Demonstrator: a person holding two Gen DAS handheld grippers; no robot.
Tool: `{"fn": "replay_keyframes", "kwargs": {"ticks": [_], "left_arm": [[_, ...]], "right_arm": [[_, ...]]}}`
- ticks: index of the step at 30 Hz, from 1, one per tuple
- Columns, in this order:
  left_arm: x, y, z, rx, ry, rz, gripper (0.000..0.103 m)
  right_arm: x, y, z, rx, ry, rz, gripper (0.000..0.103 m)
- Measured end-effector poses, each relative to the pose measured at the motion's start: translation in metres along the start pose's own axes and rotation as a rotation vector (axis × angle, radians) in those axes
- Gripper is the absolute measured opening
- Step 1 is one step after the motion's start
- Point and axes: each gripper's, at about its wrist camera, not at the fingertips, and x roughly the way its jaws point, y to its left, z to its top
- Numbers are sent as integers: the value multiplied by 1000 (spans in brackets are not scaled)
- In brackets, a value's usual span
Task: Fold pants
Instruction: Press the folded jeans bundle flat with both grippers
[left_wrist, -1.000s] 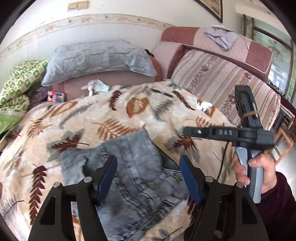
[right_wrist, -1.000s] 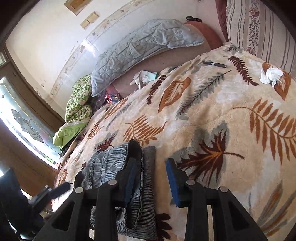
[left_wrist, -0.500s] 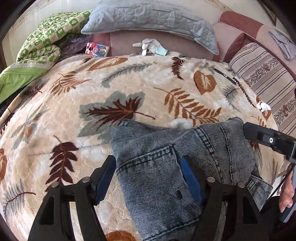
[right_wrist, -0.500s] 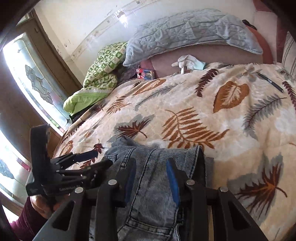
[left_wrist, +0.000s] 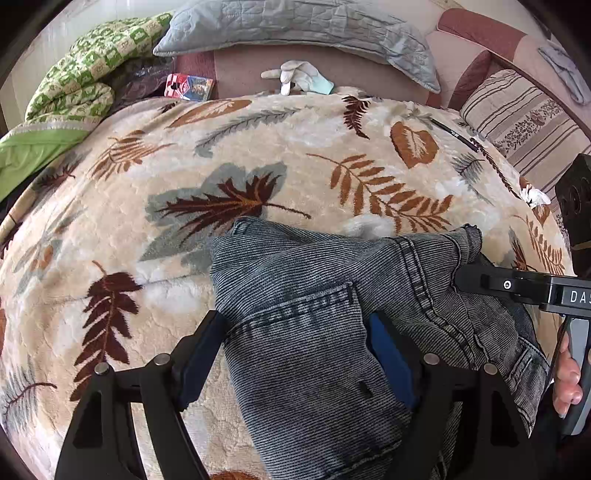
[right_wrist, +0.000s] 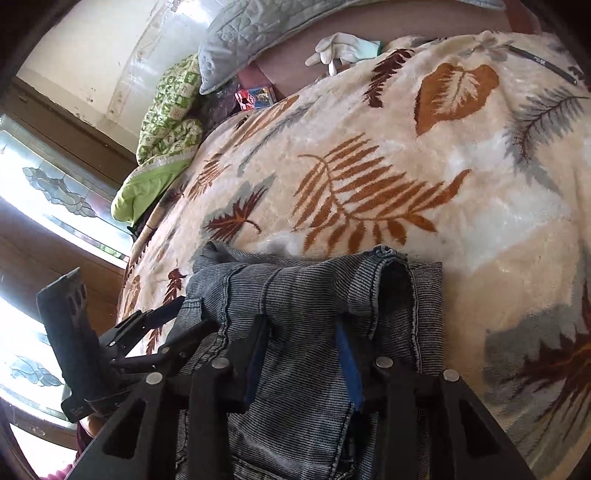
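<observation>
We see the pants (left_wrist: 314, 317) as grey-blue denim cloth, ribbed with fine dark lines, matt, with raised stitched seams and a frayed hem edge. The blanket (left_wrist: 258, 155) under them is plush fleece, soft and slightly shiny, its pile pressed into a quilted pattern. The left gripper (left_wrist: 295, 354) and the right gripper (right_wrist: 301, 354) look like matt black plastic with small bright metal pins, and their pads (right_wrist: 349, 362) are smooth blue rubber or plastic. The grey pillow (left_wrist: 295, 26) is quilted cloth with a faint sheen. The green quilt (left_wrist: 74, 85) is printed cotton-like cloth. The window frame (right_wrist: 55, 258) looks like brown wood.
</observation>
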Motion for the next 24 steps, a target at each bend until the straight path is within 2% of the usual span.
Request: {"fn": "replay_keyframes", "kwargs": {"ticks": [6, 9, 12, 17, 21, 23, 24], "left_arm": [[-36, 5, -4, -9, -112, 23, 80], [-54, 10, -9, -21, -156, 34, 80], [-66, 8, -18, 13, -183, 62, 80], [-76, 2, -41, 77, -190, 69, 83], [-73, 5, -60, 47, -119, 14, 86], [-68, 4, -68, 30, -92, 12, 88], [-65, 4, -70, 19, -85, 18, 92]], "right_arm": [[-15, 20, -12, -140, -52, -80, 41], [-26, 26, -18, -185, -82, -76, 41], [-38, 36, -28, -238, -108, -69, 41], [-50, 47, -45, -297, -124, -62, 41], [-55, 46, -60, -255, -126, -48, 41], [-51, 47, -68, -253, -111, -65, 44], [-46, 46, -71, -247, -88, -74, 46]]}}
